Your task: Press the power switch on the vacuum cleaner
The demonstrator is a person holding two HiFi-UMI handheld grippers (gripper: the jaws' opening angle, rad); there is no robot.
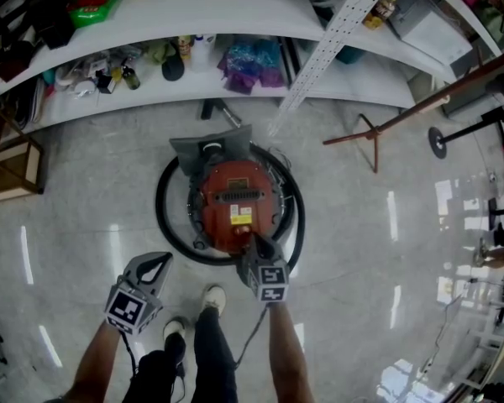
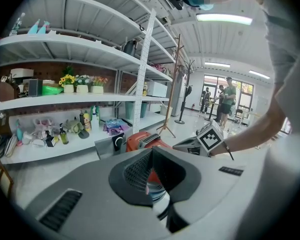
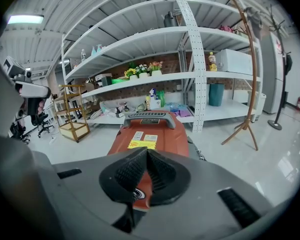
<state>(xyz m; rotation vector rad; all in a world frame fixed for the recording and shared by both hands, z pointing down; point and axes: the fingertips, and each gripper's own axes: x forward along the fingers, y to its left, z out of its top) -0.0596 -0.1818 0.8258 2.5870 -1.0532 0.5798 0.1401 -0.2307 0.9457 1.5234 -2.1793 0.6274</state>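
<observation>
A red vacuum cleaner (image 1: 233,193) sits on the pale, shiny floor (image 1: 84,217) in front of a low white shelf (image 1: 336,74) that holds bottles and small odds and ends. A black hose (image 1: 164,217) loops around the vacuum cleaner's body. Its black handle (image 3: 151,117) runs across the top at the end toward the shelf, and a yellow label (image 1: 241,216) sits on the lid closer to the person. The right claw (image 1: 256,248) is at the end of the vacuum cleaner nearest the person, with its marker cube (image 1: 273,282) just behind it. In the right gripper view the jaws are pressed together with nothing between them. Their tips point down at the red lid, and a small round dark part (image 3: 135,192) shows just below them. No view settles whether the tips actually touch the casing. The left claw (image 1: 155,265) hangs over bare floor to the left of the hose, apart from the machine. In the left gripper view its jaws are also together and empty, and it looks toward the vacuum cleaner and the other claw. The person's two shoes (image 1: 213,297) stand between the arms, just behind the hose. A wooden coat stand (image 1: 375,134) stands on the floor well to the right.
</observation>
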